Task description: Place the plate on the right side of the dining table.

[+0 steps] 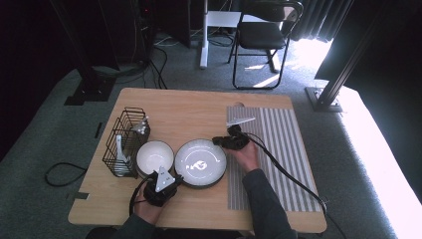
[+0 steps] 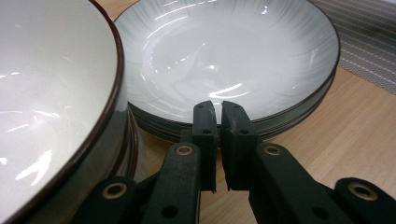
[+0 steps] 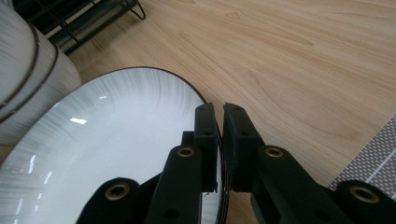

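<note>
Plate (image 1: 200,163), pale with a dark rim, sits mid-bench (image 1: 199,107) on light wood, between a bowl (image 1: 154,156) beside a wire rack (image 1: 124,139) and a striped mat (image 1: 278,149); a chair (image 1: 263,35) stands on grey carpet beyond. Left gripper (image 2: 218,112), reaching in from below, is clamped on the plate's near rim; right gripper (image 3: 219,116), its forearm angled across the mat, is clamped on the far-right rim.

The plate (image 1: 200,163) was taken as landmark. Its left edge was crowded by the bowl (image 1: 155,157), touching or nearly so, with the wire rack (image 1: 124,142) just beyond. Its near-left rim was blocked by the left gripper (image 1: 175,178), its far-right rim by the right gripper (image 1: 217,141). Bare table (image 1: 189,112) was left behind it, and open mat (image 1: 283,144) to its right.
</note>
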